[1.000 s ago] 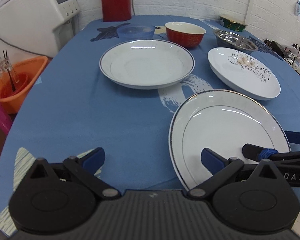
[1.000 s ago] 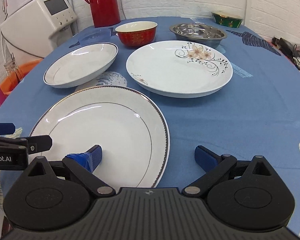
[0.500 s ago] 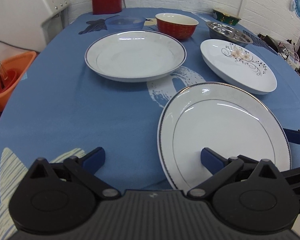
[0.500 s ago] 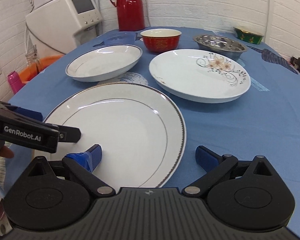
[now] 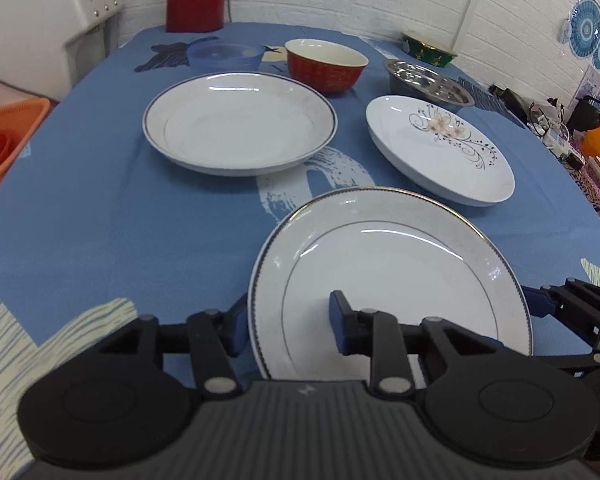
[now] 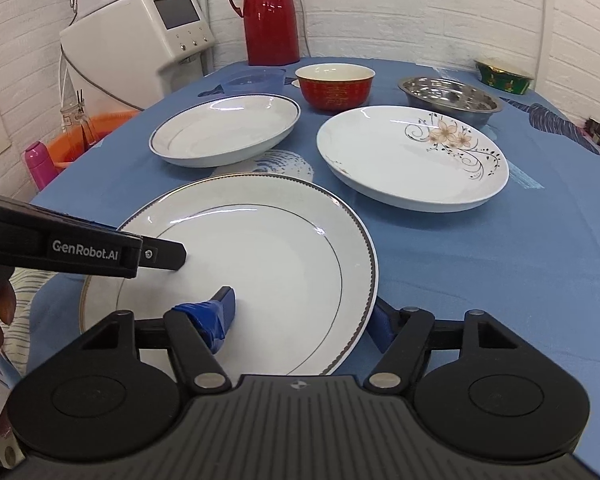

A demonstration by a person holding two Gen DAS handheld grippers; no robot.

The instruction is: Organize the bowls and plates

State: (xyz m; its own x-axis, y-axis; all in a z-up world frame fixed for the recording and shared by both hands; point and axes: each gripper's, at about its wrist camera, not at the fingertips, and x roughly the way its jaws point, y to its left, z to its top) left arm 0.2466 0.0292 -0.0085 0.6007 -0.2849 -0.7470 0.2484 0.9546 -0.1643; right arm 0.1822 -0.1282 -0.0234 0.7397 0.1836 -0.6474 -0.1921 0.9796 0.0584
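The gilt-rimmed plate [image 5: 388, 280] sits nearest on the blue surface [image 5: 100, 220], likely to be lifted and stacked with the 2 other plates beyond. Both tools straddle its rim from opposite sides, sharing the load. The left tool [image 5: 288, 322] and right tool [image 6: 304, 318] are each about half open, 1 finger over the plate and 1 outside; firm contact isn't clear.

Plates: three [image 6: 260, 264] [image 6: 226, 130] [image 6: 412, 158]. Bowls: four [image 6: 334, 86] [image 6: 450, 100] [image 6: 504, 76] [image 6: 254, 80]. Red flask [image 6: 270, 12]: one, upper centre. Grippers: two [image 6: 300, 316] [image 5: 288, 322].
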